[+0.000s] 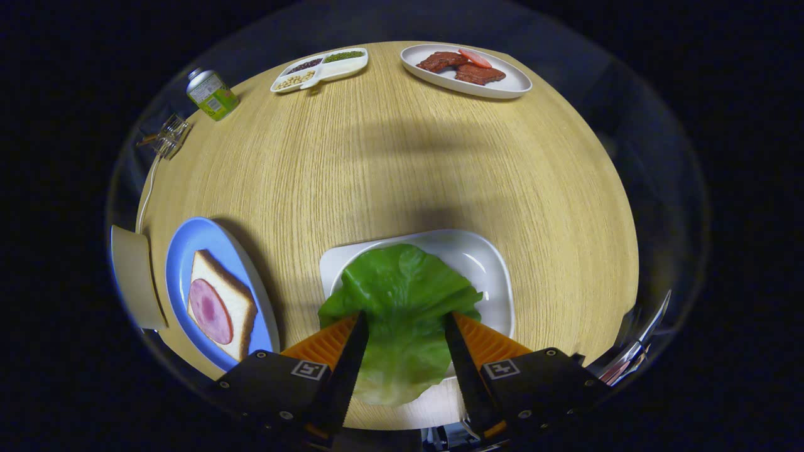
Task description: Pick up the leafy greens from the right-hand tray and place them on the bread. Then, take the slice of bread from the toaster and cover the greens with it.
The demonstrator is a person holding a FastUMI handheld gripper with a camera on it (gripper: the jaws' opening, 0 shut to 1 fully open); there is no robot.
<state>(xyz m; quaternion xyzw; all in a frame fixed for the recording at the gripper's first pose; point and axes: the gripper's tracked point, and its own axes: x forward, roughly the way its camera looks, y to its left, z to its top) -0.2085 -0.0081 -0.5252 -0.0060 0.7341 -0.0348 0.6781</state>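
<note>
A broad green lettuce leaf [402, 289] lies on the white tray [483, 263], and its near end hangs over the tray's front rim. My gripper [405, 317] is open, one finger on each side of the leaf, the leaf's middle between the tips. To the left of the fingers, a blue plate [195, 245] holds a slice of bread [235, 301] topped with a round pink ham slice [210, 311]. Beyond that plate, at the table's left edge, stands a cream-coloured appliance [135, 276], probably the toaster; its top is hidden.
Far across the wooden table sit an oval white plate with brown meat pieces [502, 85], a divided dish of beans [320, 68] and a green can [212, 94]. A clear clip [166, 138] with a white cable lies near the left edge.
</note>
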